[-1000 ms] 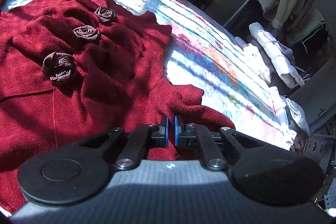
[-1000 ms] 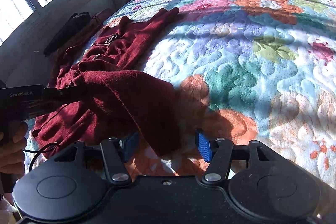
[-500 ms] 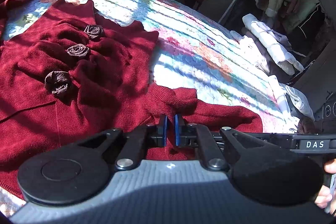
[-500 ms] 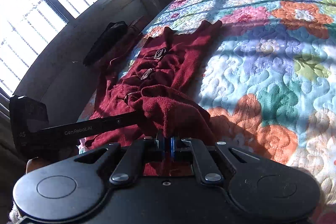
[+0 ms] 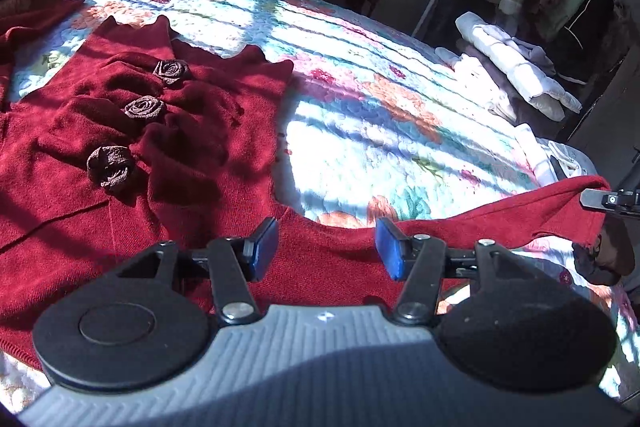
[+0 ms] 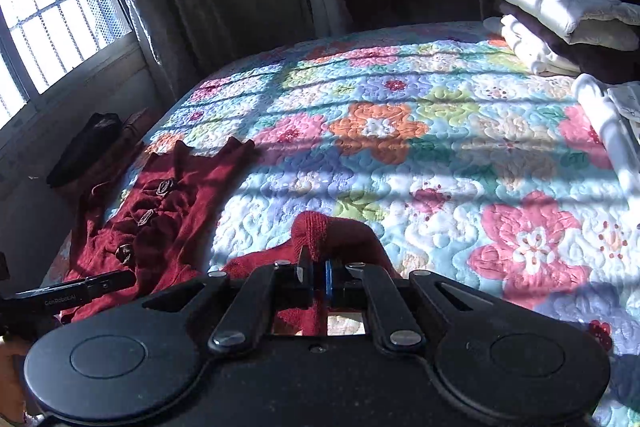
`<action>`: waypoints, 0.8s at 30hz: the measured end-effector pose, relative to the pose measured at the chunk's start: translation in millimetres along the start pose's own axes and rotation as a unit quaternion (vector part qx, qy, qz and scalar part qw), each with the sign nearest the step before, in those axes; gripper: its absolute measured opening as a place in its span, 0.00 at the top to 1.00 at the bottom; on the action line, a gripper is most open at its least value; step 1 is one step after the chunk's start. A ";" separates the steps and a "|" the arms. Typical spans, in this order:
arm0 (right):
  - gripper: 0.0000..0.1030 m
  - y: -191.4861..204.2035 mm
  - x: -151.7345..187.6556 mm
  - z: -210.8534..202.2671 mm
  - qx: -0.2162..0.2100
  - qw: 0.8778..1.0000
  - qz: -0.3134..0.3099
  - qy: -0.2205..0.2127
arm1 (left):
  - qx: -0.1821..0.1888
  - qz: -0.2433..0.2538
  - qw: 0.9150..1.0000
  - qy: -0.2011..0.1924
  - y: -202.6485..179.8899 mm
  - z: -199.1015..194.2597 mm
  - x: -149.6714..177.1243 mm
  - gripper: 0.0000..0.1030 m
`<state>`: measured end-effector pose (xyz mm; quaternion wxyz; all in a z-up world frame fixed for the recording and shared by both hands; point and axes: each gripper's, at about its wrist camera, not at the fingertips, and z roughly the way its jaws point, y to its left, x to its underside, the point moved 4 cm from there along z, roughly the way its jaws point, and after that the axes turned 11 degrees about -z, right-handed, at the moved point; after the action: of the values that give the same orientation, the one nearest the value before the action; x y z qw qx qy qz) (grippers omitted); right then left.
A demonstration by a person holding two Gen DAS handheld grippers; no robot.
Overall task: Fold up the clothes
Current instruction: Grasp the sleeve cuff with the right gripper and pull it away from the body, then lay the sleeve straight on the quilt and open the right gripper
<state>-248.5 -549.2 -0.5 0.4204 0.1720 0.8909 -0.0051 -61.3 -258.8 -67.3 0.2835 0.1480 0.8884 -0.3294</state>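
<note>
Red knit sweater (image 5: 120, 155) lies spread on the floral quilt (image 5: 380, 99), w/ three dark fabric rosettes (image 5: 144, 107) in a row down its front and a scalloped collar at the far end. Near edge runs right under the left gripper (image 5: 326, 247); its blue pads are apart and opening, cloth lying between but not pinched. A sleeve (image 5: 500, 223) stretches off to the right, lifted clear of the quilt, up to the right gripper (image 5: 596, 199) at the frame edge.

Right wrist view: right gripper (image 6: 316, 277) has its pads pressed together on a fold of red knit, sleeve end bunched up over the fingertips. Left gripper's arm pokes in at lower left w/ "GenRobot.AI" (image 6: 60, 301) printed on it, readable though small.

Versus half a sec ago: left gripper was clamped on the cloth, now let go. Sleeve was a crumpled heap just ahead of it, now pulled out long to the right. Right gripper gripped then too, but has risen, so more quilt shows.

Further off, folded white and pale laundry (image 6: 560, 11) sits stacked at the far right of the bed, window (image 6: 52, 7) w/ bars at left.
</note>
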 end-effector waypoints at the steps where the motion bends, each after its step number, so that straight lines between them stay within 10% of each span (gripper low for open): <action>1: 0.93 -6.2 1.2 -0.2 0.004 1.000 0.011 0.002 | -0.004 -0.002 1.000 0.009 1.9 4.2 3.6 0.49; 11: 0.93 -59.6 -3.3 -3.4 0.078 0.995 0.063 0.020 | -0.065 -0.020 0.997 0.037 28.3 21.1 11.6 0.49; 19: 0.92 -75.8 4.9 89.6 0.122 0.992 0.003 0.018 | -0.080 0.020 0.997 0.016 21.4 22.8 17.4 0.49; 24: 0.88 -84.8 12.2 118.5 0.109 0.990 0.083 0.030 | -0.097 0.055 0.994 0.001 18.4 23.0 16.5 0.49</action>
<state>-193.4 -643.4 -97.8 0.3712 0.2903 0.8798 -0.0623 -56.8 -259.3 -100.8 0.3134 0.1692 0.9067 -0.2257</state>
